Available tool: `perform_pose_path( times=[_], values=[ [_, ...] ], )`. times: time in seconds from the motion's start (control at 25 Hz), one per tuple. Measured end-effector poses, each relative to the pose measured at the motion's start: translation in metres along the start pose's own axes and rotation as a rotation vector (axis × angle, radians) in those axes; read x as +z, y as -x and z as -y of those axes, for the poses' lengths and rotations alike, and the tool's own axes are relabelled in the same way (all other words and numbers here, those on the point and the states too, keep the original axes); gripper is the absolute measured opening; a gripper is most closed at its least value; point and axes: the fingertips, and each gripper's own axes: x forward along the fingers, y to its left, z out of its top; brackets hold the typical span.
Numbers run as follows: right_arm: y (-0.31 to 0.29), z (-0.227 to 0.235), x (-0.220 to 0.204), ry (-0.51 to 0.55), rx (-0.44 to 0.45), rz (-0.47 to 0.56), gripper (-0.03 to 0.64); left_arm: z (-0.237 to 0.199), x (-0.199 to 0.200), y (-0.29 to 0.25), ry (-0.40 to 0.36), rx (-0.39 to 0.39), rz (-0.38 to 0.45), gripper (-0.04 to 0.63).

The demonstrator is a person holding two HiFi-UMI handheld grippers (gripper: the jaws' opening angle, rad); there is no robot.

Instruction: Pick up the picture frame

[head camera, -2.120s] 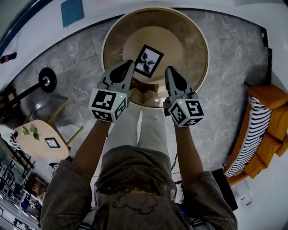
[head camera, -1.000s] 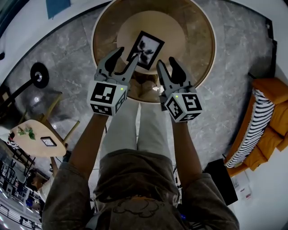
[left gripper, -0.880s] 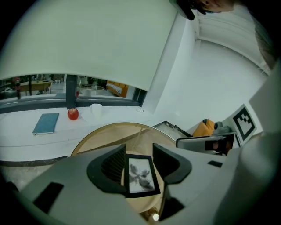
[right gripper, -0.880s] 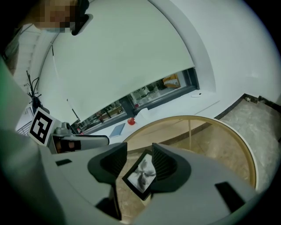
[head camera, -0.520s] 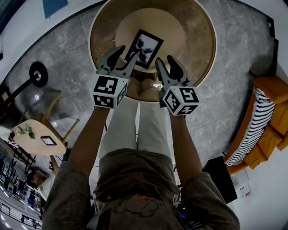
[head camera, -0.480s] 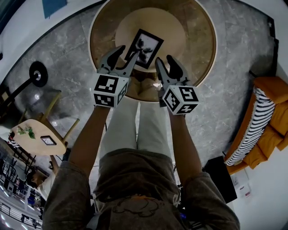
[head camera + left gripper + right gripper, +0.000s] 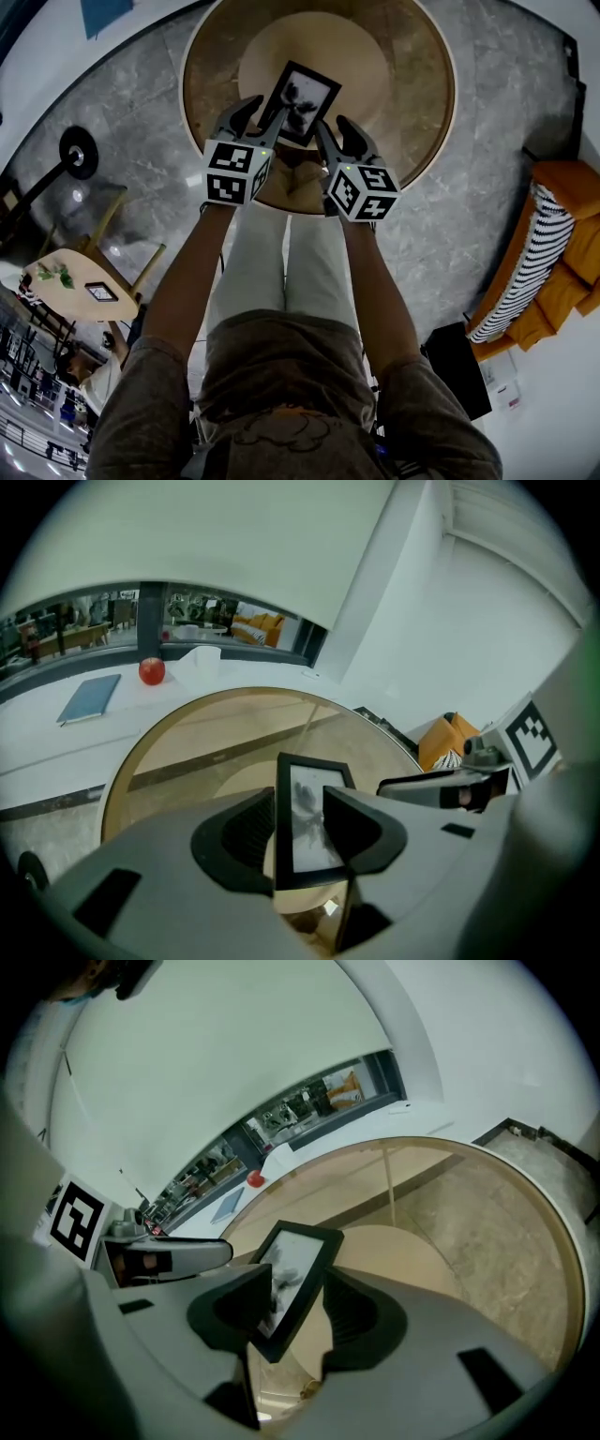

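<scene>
A black picture frame [image 7: 298,94] with a dark flower print lies tilted on the round glass table [image 7: 412,141]. My left gripper [image 7: 262,114] straddles the frame's near left edge and my right gripper [image 7: 335,129] straddles its near right edge. In the left gripper view the frame [image 7: 314,817] stands between the jaws of the left gripper [image 7: 298,803], which have just been closing a little but still stand wide. In the right gripper view the frame [image 7: 295,1265] passes between the spread jaws of the right gripper [image 7: 298,1283]. I see no pad pressing on it.
An orange sofa [image 7: 548,262] with a striped cushion stands at the right. A small side table [image 7: 75,286] and a lamp base [image 7: 78,150] are at the left. A red apple [image 7: 152,670] and a blue book [image 7: 89,697] lie on the far ledge.
Both grippers have sunk and moved forward over the table. Their jaws, earlier short of the frame, now straddle its near corners.
</scene>
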Motion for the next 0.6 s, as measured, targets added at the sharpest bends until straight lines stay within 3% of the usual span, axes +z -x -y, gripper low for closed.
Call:
perform_pose_path(
  times=[0.6],
  values=[
    [-0.027,0.007,-0.026,-0.040,-0.015,-0.074,0.178,-0.015,-0.033,-0.030,0.034,0.015,-0.092,0.172]
  ],
)
